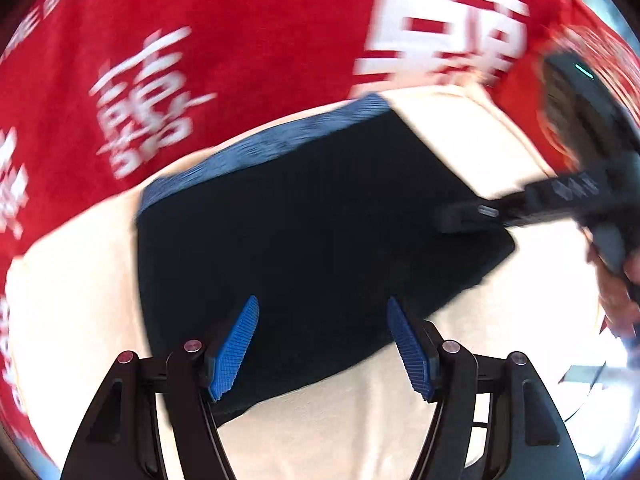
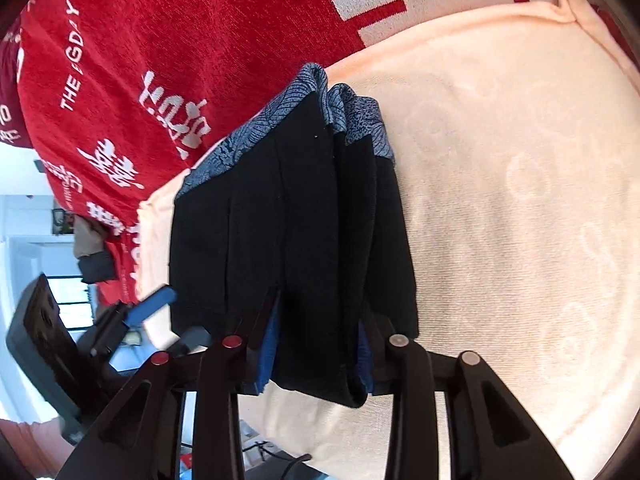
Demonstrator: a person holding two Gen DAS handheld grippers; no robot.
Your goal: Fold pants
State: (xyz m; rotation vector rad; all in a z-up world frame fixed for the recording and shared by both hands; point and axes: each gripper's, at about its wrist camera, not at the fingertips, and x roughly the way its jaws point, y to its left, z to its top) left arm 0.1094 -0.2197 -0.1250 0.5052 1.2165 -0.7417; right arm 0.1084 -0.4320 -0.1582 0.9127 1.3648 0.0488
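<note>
The black pants (image 1: 304,216) with a blue patterned waistband (image 1: 272,140) lie folded on a cream towel (image 1: 472,132). My left gripper (image 1: 322,344) is open and empty, hovering over the near edge of the pants. My right gripper (image 2: 316,356) is closed on the folded edge of the pants (image 2: 296,216), with the fabric bunched between its blue pads (image 2: 269,354). The right gripper also shows in the left wrist view (image 1: 472,218), at the right corner of the pants. The left gripper shows blurred at the lower left of the right wrist view (image 2: 152,304).
A red blanket with white lettering (image 1: 200,40) covers the surface beyond the towel (image 2: 520,184). The person's hand (image 1: 616,280) is at the right edge. A window and room background (image 2: 36,240) show at the left of the right wrist view.
</note>
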